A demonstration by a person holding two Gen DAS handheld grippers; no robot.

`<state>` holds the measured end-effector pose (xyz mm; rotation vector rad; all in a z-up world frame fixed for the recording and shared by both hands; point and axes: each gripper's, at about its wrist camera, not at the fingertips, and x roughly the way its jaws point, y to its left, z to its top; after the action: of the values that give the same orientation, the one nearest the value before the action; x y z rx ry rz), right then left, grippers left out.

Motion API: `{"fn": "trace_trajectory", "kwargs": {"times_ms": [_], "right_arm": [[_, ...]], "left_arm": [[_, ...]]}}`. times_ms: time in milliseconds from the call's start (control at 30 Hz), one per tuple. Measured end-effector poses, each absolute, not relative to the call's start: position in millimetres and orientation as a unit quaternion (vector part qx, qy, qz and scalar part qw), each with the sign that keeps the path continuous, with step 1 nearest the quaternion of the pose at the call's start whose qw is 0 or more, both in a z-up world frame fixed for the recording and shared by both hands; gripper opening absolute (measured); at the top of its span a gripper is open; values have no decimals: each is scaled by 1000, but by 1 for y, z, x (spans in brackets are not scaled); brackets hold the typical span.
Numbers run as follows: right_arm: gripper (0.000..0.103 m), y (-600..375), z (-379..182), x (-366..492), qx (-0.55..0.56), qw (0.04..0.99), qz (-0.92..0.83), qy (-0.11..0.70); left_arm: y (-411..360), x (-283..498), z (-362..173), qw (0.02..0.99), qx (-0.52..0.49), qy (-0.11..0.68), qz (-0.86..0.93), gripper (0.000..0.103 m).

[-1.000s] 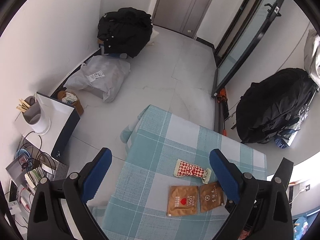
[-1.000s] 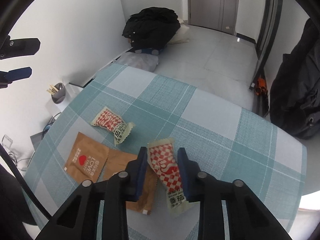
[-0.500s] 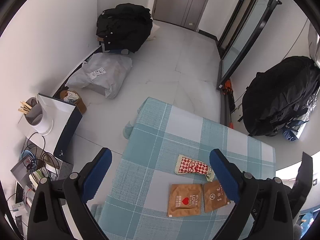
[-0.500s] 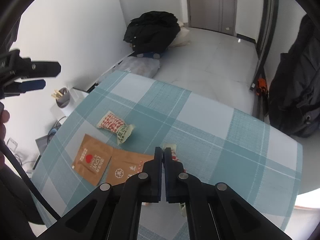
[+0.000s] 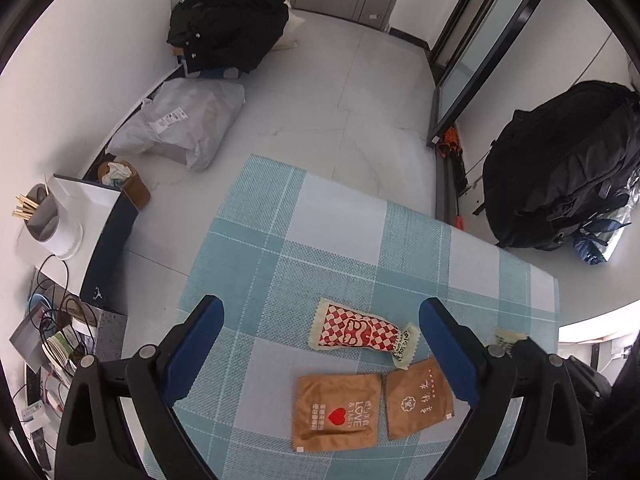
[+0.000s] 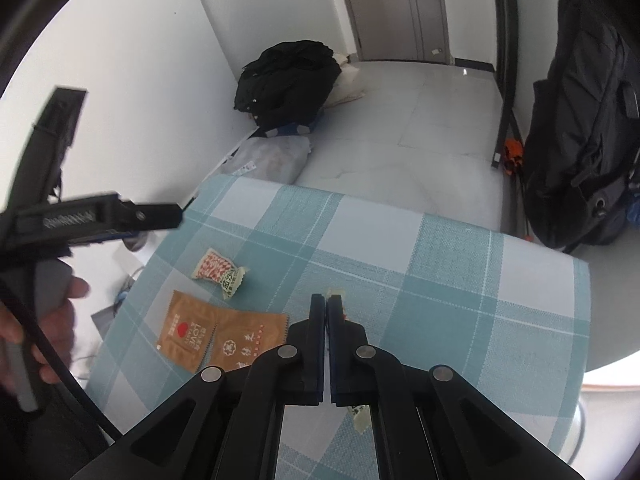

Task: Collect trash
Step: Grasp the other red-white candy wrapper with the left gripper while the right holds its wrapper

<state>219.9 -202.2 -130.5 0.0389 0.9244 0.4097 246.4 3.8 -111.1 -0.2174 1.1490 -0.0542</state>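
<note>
We count 4 wrappers: 2 brown sachets (image 5: 336,410) and 1 red-checked wrapper (image 5: 358,330) lie on the surface (image 5: 280,240) w/ left gripper (image 5: 320,344) spread wide above; right gripper (image 6: 327,304) clenched on the 4th (mostly hidden).

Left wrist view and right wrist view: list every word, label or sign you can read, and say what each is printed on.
"LOVE & TASTY", beside a red heart: brown sachet.
Chinese characters beside a flower emblem: second brown sachet; too small to read surely.
Chinese print on the tail of the red-checked wrapper: too small to read.
White shipping label on the grey parcel bag: too blurred.
Embossed lettering on the left gripper, right wrist view: blurred.
</note>
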Motion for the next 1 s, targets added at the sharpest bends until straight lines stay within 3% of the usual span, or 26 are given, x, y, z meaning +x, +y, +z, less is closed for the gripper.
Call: {"fn": "trace_trajectory", "kwargs": {"times_ms": [533, 1000], "right_arm": [[1, -220, -130, 228, 25, 876, 199, 439], [1, -221, -133, 229, 22, 875, 197, 442]], "left_arm": [[-32, 253, -148, 801, -17, 597, -34, 97], [-39, 249, -148, 810, 31, 584, -39, 94]]}}
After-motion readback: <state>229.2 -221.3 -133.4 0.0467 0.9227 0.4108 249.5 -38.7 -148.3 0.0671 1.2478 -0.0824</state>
